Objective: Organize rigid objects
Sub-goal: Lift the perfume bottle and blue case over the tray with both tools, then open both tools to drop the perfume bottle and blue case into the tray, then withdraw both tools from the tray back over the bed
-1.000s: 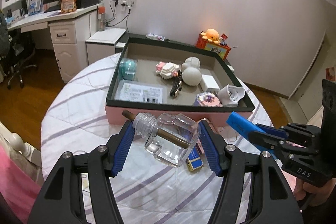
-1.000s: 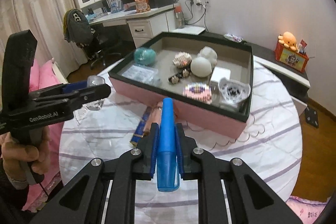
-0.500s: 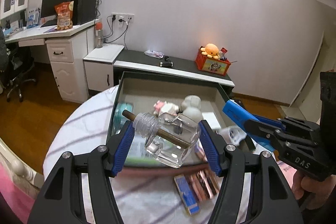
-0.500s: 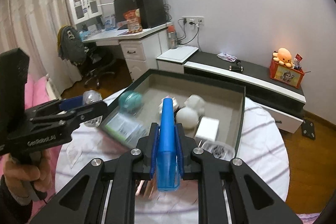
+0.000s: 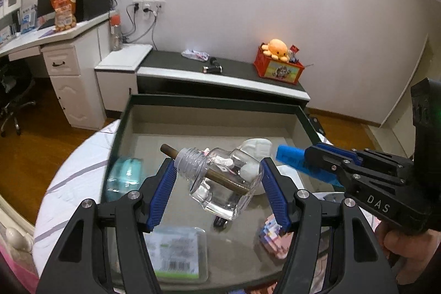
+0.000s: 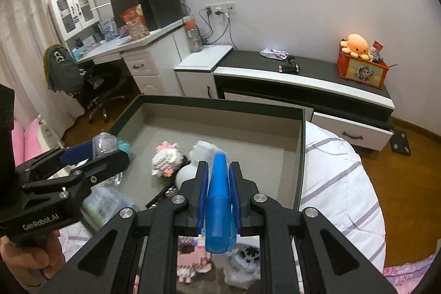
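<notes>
Currently the left claw (image 5: pixel 217 183) is clamped on the clear bottle (image 5: pixel 223 181) and the right claw (image 6: pixel 219 197) on the blue piece (image 6: pixel 219 200), both above the box (image 6: pixel 220 102). Step: transport. Next: lower, release onto bare floor near its far edge.

My left tongs (image 5: pixel 217 189) point forward and down, and their two blue pads (image 5: pixel 161 196) stand partly apart, each one pressing a side of the clear bottle (image 5: pixel 223 185) they hold up in the air. My right tongs (image 6: pixel 219 194) also point forward and down, and their blue pads (image 6: pixel 202 197) are squeezed close together on a thin blue thing (image 6: pixel 219 200) that sticks out past the tips. The two tongs are side by side, near each other but not touching. A hand (image 5: pixel 408 247) grips the black handle of the right tongs, and another hand (image 6: pixel 30 255) grips the handle of the left tongs.
</notes>
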The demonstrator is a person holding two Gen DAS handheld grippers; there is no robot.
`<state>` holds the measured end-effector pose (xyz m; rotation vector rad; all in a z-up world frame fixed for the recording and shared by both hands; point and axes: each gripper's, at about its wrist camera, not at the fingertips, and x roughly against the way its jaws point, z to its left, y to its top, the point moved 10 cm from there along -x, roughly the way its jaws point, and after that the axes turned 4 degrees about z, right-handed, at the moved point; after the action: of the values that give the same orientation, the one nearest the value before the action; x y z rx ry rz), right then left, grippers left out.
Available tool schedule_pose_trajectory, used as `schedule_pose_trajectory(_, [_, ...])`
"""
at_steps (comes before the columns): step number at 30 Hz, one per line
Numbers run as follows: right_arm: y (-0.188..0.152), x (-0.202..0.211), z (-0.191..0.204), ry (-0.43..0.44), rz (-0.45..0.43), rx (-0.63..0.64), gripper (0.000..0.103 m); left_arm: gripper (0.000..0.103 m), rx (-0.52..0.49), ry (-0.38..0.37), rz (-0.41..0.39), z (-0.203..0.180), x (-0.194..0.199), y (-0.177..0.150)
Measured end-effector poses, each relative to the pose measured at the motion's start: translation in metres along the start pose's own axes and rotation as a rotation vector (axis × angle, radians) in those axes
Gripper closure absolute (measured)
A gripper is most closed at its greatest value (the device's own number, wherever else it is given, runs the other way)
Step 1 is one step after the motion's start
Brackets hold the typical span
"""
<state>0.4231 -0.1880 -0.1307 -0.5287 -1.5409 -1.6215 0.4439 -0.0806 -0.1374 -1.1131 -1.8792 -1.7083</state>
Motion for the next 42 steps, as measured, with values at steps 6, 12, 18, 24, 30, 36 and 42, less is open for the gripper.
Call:
schedule_pose_trajectory(6, [-0.005,-0.008,-0.007,-0.04,0.014,-0.016,0.03,0.006,-0.013,0.035,0.043,-0.001,-0.014,-0.009])
schedule_pose_trajectory(12, [-0.011,0.019,-0.015,-0.034,-0.042,-0.083,0.017,0.0,-0.001,0.068,-0.048,0.008,0.028,-0.007])
schedule_pose_trajectory(18, [-0.023,0.07,-0.009,-0.056,-0.129,-0.137,0.0,0.0,0.048,0.106,-0.138,0.023,0.088,-0.016])
schedule_pose_trajectory(24, [-0.04,0.119,0.019,-0.047,-0.189,-0.127,0.0,0.0,0.053,0.151,-0.162,0.023,0.137,-0.047])
schedule_pose_trajectory(30, [-0.067,0.163,0.056,-0.048,-0.226,-0.074,0.0,0.0,0.058,0.181,-0.169,0.018,0.178,-0.074])
schedule_pose_trajectory(36, [-0.102,0.196,0.079,-0.04,-0.254,-0.072,0.0,0.0,0.068,0.206,-0.182,0.014,0.212,-0.106])
schedule_pose_trajectory(42, [-0.14,0.198,0.083,-0.059,-0.224,-0.069,0.0,0.0,0.097,0.222,-0.17,0.016,0.223,-0.134])
